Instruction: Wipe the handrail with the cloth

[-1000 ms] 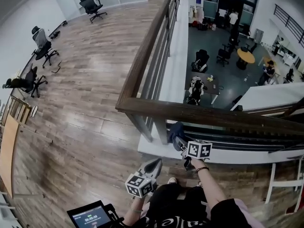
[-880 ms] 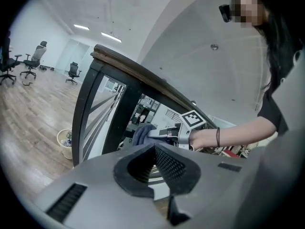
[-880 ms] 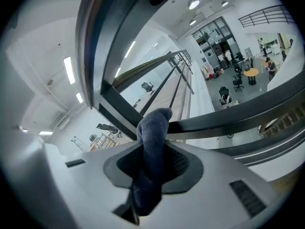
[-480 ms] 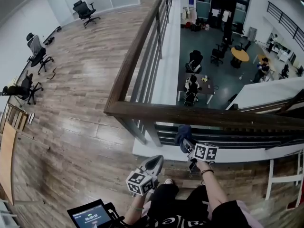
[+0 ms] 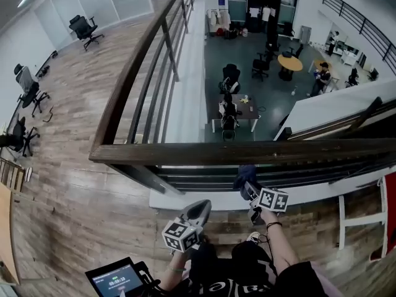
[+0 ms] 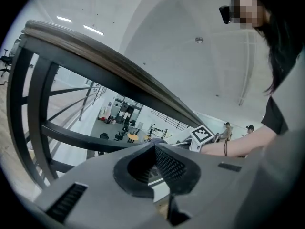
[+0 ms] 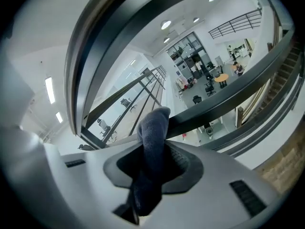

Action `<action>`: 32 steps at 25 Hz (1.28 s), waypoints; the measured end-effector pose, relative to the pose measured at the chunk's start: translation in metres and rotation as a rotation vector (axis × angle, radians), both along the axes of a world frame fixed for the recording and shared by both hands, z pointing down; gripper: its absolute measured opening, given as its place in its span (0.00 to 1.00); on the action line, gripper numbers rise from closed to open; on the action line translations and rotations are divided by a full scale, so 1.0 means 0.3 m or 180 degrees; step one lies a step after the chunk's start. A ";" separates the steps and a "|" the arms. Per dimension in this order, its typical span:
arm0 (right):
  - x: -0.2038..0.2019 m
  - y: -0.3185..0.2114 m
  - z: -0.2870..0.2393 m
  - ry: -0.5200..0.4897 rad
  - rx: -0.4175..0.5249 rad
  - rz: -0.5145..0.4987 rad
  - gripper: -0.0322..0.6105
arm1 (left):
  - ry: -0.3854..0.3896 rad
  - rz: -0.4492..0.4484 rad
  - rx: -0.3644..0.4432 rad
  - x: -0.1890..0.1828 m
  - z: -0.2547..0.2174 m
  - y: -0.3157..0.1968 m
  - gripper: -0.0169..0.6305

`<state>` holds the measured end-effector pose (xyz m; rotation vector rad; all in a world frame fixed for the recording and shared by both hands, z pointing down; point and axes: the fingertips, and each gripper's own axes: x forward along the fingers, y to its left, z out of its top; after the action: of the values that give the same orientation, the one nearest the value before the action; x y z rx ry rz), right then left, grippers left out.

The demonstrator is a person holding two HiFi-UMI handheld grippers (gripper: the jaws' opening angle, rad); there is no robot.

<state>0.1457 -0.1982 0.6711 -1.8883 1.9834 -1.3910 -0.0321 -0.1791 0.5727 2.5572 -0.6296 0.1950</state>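
The brown wooden handrail (image 5: 247,151) crosses the head view from a corner at the left, and a second run (image 5: 139,60) leads away into the distance. My right gripper (image 5: 247,184) sits just below the near rail, shut on a dark blue cloth (image 5: 246,172) that sticks up toward the rail's underside. In the right gripper view the cloth (image 7: 152,137) stands up between the jaws, with the handrail (image 7: 80,56) arching close above. My left gripper (image 5: 200,207) hangs lower and to the left, shut with nothing in it. The handrail (image 6: 105,61) passes overhead in the left gripper view.
Dark metal railing bars (image 5: 204,177) run under the rail, with an open drop to a lower office floor (image 5: 247,73) beyond. Office chairs (image 5: 83,26) stand on the wooden floor at the left. A tablet screen (image 5: 114,280) is at the bottom left, and a white frame (image 5: 359,221) is at the right.
The view has shifted to the right along the near rail, so the rail's corner now lies further left. The right gripper with the cloth stays just under the rail. The left gripper has barely moved.
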 end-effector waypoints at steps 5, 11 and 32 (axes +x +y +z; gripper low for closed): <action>0.383 0.178 0.008 0.0012 0.0004 0.0316 0.19 | -0.0022 0.0193 0.0034 0.292 0.017 0.135 0.03; 0.858 0.400 0.022 0.0090 -0.0049 0.0669 0.19 | 0.0005 0.0401 -0.0073 0.630 -0.011 0.310 0.03; 1.860 0.822 0.037 0.0516 -0.0352 0.1391 0.19 | -0.0317 0.0376 -0.0141 0.874 0.049 0.409 0.03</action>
<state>0.7038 0.0484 0.6821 -2.3644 1.4404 -1.2760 0.2300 -0.0565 0.5876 2.5558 -0.5049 0.3743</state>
